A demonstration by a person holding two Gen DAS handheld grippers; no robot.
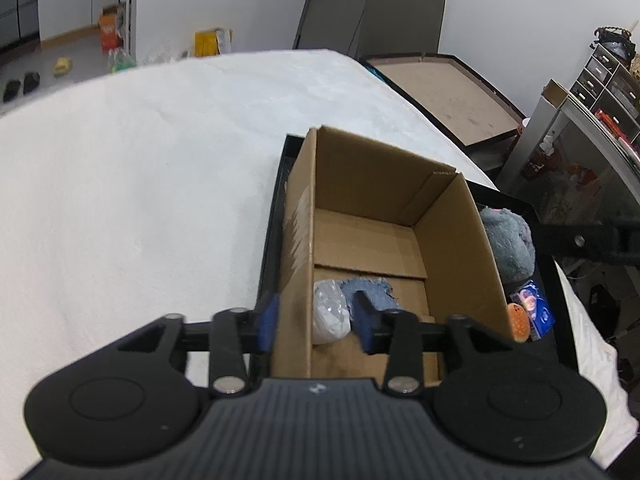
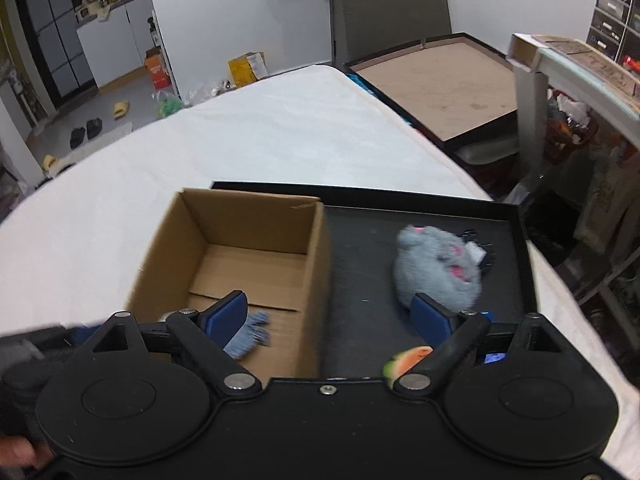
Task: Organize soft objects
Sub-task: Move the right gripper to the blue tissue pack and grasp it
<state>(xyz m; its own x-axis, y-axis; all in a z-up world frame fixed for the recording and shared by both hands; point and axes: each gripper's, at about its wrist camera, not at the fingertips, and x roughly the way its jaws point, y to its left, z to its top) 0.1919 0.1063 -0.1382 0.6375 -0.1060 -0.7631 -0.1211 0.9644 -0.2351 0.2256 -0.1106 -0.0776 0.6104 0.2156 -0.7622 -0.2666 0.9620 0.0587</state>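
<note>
A corrugated cardboard box (image 2: 224,280) stands in the left part of a flat black tray (image 2: 360,280); a frayed blue cloth (image 1: 370,294) and a crinkly white bag (image 1: 330,314) lie inside it, and a fuzzy grey plush (image 2: 438,272) lies right of it. The left gripper (image 1: 316,320) straddles the box's left wall, partly spread; the right gripper (image 2: 328,316) gapes wide and empty above its right wall. Only the right view shows a watermelon-slice toy (image 2: 408,360).

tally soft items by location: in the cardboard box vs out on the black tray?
In the cardboard box: 2 (blue cloth, white bag)
On the black tray: 2 (grey plush, watermelon-slice toy)
Total: 4
A blue packet also lies on the tray; softness unclear, not counted.
</note>
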